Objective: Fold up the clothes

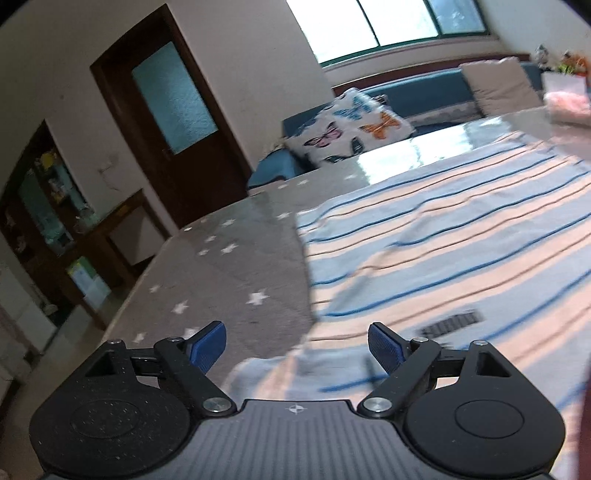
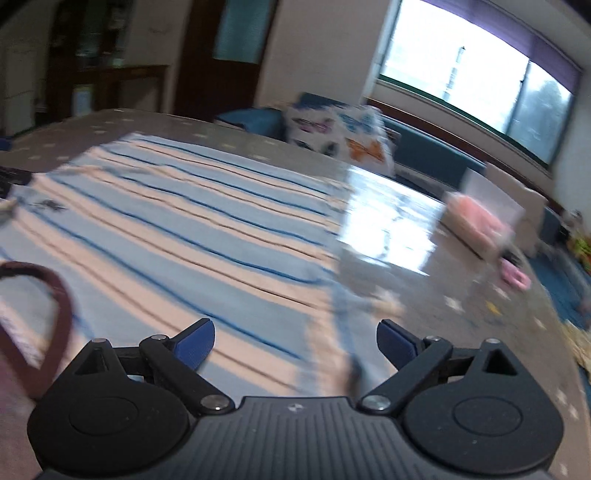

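Both the left gripper [image 1: 297,345] and right gripper [image 2: 295,341] gape empty over the striped garment [image 1: 443,236]; only the right view shows a maroon collar [image 2: 55,295].

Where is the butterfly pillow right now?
The butterfly pillow sits on the blue sofa just past the table's far edge, below the window; in both wrist views it lies beyond the striped garment.

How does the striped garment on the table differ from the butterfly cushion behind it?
The striped garment lies spread flat on the table; the butterfly cushion stands propped on the blue sofa. The garment has blue and peach stripes; the cushion is white with coloured butterflies. The garment looks thin, the cushion plump. Both are soft textiles.
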`<state>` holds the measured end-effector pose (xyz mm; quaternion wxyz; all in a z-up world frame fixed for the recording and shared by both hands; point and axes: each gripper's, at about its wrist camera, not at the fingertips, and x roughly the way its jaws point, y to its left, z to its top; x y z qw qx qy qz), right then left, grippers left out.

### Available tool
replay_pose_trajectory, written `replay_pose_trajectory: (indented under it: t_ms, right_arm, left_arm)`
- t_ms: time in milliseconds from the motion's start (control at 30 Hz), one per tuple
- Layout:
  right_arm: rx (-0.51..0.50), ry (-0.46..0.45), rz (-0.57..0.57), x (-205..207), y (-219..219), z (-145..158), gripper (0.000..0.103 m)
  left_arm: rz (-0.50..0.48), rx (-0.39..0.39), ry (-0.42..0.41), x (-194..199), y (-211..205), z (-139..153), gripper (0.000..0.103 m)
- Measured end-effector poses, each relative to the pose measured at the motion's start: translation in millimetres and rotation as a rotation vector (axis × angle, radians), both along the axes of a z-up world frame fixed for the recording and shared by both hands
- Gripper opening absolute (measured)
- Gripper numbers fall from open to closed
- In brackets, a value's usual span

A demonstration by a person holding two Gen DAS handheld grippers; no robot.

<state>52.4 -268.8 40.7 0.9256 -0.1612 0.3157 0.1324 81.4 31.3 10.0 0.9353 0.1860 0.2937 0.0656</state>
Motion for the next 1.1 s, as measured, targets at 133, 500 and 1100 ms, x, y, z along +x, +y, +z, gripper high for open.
replay_pose_trajectory:
  t_ms: [133, 500, 1100]
  right_arm:
    - [0.031, -0.01, 0.111, -3.8, 31.8, 0.6, 0.096]
    - [-0.018, -0.023, 0.275, -45.2, 70.5, -14.1, 0.097]
    - [-0.037, -0.094, 0.228, -76.3, 52.6, -12.6, 0.1]
  left_arm:
    - [-0.078, -0.061, 0.008, -11.6, -25.9, 5.2, 0.087]
    - [-0.263, -0.113, 0.027, -31.1, -93.6, -9.1, 0.087]
    - [-0.36, 0.002, -0.052, -67.2, -126.9, -19.0, 0.09]
